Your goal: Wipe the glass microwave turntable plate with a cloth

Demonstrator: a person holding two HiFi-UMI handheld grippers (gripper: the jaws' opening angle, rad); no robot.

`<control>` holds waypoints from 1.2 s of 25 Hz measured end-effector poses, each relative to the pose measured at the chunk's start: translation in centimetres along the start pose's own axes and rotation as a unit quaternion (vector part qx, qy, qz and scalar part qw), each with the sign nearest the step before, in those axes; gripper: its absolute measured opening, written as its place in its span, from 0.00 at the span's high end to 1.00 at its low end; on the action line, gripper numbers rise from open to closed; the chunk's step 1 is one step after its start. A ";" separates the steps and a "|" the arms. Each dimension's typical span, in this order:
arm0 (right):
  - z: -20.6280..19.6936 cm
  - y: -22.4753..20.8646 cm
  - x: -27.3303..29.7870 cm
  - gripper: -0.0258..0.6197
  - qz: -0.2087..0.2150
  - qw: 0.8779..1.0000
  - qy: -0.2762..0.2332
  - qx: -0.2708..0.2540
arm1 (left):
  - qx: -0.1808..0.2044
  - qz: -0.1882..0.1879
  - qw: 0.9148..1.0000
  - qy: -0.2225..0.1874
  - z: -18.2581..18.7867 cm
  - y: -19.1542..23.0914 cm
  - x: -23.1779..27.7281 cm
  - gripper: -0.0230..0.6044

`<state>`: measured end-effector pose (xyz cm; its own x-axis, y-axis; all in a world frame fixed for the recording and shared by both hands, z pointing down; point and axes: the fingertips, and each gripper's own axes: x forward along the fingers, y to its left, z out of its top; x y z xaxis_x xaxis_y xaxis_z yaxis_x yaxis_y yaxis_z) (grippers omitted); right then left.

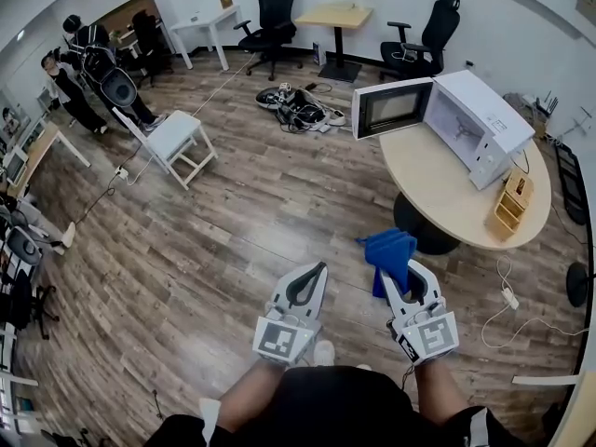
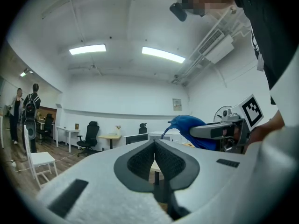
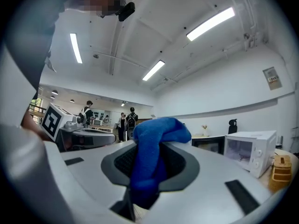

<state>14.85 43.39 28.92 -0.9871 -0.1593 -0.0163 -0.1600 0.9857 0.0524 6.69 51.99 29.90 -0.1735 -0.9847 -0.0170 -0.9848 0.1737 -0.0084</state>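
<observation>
Head view, looking steeply down at the person's two hand-held grippers above a wood-plank floor [image 1: 233, 240]. The right gripper [image 1: 407, 273] has its jaws closed on a blue cloth [image 1: 389, 252]. The cloth is pinched between the pads and bunches out past the fingertips (the right gripper view shows it folded over the jaw tips and filling the gap between them). The left gripper [image 1: 315, 270] is held just beside the right one and level with it. Its jaws are pressed together at the tips with nothing between them, as the left gripper view shows. The two grippers are near each other but apart, and the cloth touches only the right one.

A white microwave [image 1: 470, 119] stands on a round table [image 1: 438, 198] ahead and to the right, well apart from both grippers, with its door [image 1: 391, 107] swung open. The glass turntable plate cannot be made out inside it. A wooden organiser [image 1: 512, 205] sits on the same table, beside the microwave.
</observation>
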 end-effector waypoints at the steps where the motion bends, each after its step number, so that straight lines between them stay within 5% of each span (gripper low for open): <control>1: -0.1 0.1 0.4 0.82 0.000 1.000 0.000 0.000 | -0.002 -0.003 1.000 0.002 -0.2 0.2 0.0 0.95; 16: -1.9 -4.3 6.6 0.81 -0.016 1.000 0.021 0.010 | 0.009 -0.042 0.999 0.013 -1.5 4.3 5.7 0.95; 30: -3.7 -16.2 13.5 0.81 -0.027 0.999 0.030 0.024 | -0.003 -0.058 0.998 0.034 -2.6 7.1 20.5 0.95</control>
<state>4.10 25.02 31.53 -0.9761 -0.2135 0.0414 -0.2135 0.9769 0.0043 -3.93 32.97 32.08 -0.0586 -0.9969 0.0519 -0.9983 0.0587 0.0003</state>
